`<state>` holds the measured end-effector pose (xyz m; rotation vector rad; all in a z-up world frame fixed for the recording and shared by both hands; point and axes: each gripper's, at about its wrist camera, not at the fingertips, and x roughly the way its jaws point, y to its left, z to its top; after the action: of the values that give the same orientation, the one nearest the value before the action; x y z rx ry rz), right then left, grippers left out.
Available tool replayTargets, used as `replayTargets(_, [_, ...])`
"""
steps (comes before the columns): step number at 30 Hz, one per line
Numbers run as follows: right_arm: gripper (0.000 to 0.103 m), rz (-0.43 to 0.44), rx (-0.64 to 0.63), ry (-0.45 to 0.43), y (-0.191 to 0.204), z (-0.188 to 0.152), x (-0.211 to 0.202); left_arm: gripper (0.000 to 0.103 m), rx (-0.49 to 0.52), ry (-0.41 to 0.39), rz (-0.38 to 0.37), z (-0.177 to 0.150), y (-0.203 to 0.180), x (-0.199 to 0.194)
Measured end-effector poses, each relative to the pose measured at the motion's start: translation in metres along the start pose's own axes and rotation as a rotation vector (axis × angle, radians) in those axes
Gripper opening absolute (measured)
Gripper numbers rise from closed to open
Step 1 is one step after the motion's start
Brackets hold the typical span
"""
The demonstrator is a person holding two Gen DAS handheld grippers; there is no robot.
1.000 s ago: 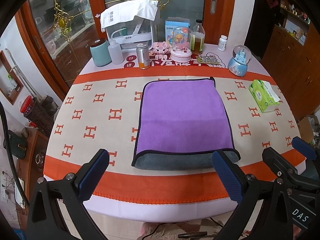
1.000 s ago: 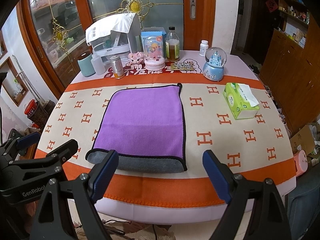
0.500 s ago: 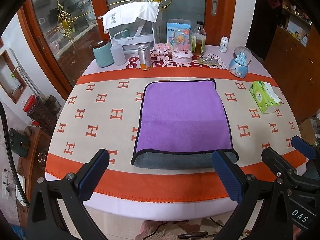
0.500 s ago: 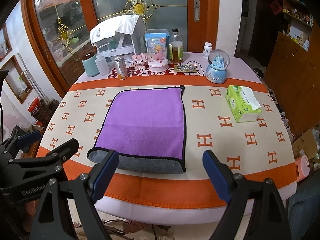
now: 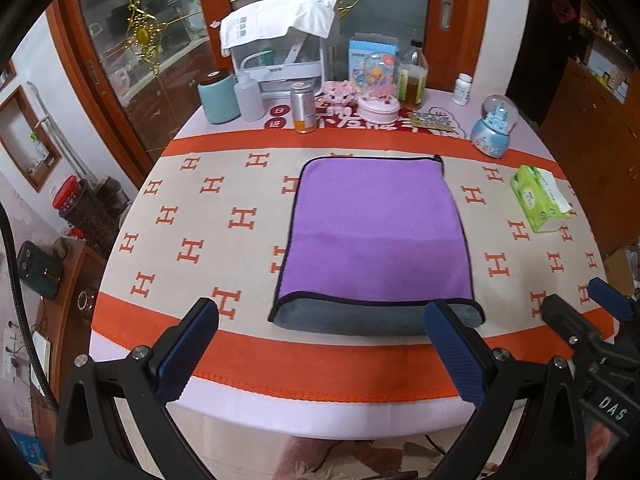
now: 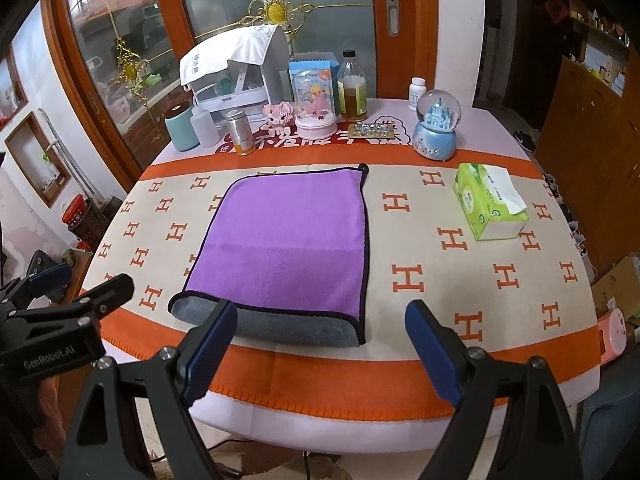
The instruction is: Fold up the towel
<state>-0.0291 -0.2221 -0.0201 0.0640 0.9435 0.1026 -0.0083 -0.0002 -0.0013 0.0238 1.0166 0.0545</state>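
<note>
A purple towel [image 5: 376, 232] with a black hem and a grey underside lies folded flat in the middle of the table; its grey fold faces me at the near edge. It also shows in the right wrist view [image 6: 292, 240]. My left gripper [image 5: 320, 344] is open and empty, held above the table's near edge, short of the towel. My right gripper [image 6: 320, 348] is open and empty, also held back from the towel's near edge. Each gripper shows at the side of the other's view.
The table wears a beige cloth with orange H marks and orange bands [image 5: 192, 248]. A green tissue box [image 6: 488, 206] lies at the right. Bottles, a teal canister [image 5: 218, 98], a snow globe [image 6: 436, 126] and a white rack line the far edge.
Both grippers have drawn back and risen slightly from the table, so the towel looks a little farther away. The towel has not moved.
</note>
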Motion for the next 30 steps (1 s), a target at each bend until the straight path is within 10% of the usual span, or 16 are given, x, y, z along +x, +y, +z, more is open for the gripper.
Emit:
replayTargets(13, [0.086,-0.02,-0.071,0.04,-0.017,0.003,0.055,0.102,0.109,0.056,-0.05,0.012,0.041,0.078])
replayTargets(30, [0.055,0.143,-0.213,0.246,-0.037,-0.017,0.162,0.099,0.185,0.245,-0.31,0.005,0.068,0.191])
